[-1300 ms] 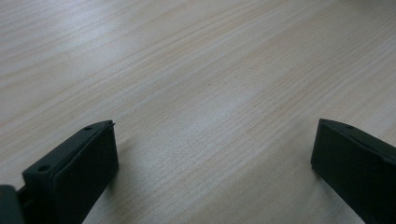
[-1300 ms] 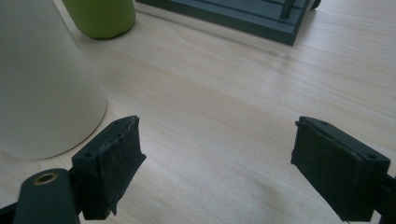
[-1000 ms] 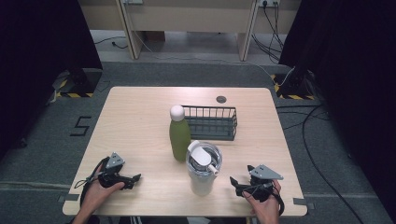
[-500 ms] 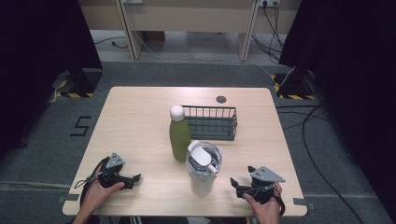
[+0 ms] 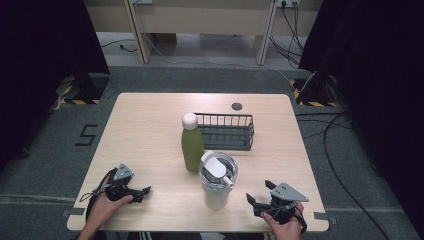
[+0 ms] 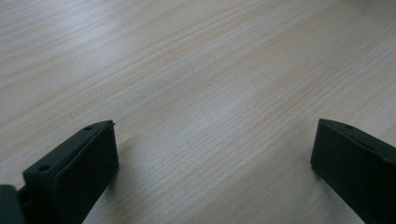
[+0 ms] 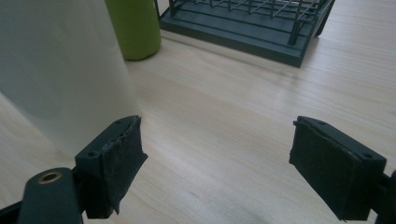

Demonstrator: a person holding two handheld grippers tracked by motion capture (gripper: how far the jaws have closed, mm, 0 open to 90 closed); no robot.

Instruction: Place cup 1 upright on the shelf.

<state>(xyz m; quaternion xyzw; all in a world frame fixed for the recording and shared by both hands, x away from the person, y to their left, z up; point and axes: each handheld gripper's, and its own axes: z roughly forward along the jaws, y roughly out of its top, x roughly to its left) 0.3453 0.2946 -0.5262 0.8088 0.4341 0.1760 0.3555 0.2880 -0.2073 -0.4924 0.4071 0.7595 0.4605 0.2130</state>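
Observation:
On the wooden table (image 5: 145,130) a green bottle (image 5: 192,147) with a round white cap stands upright. Just in front of it to the right is a pale tumbler (image 5: 216,185) with a lid. My left gripper (image 5: 145,191) rests near the front left edge, open, with bare wood between its jaws (image 6: 210,154). My right gripper (image 5: 257,192) sits at the front right, pointing left toward the tumbler. Its jaws have just been closing a little but stand apart with nothing between them (image 7: 217,149). The tumbler's wall (image 7: 60,70) is close beside its left jaw.
A dark wire basket (image 5: 227,131) stands behind the tumbler, right of the bottle, and appears again in the right gripper view (image 7: 252,23). A small dark disc (image 5: 236,106) lies near the table's far edge. Cables run over the floor at the right.

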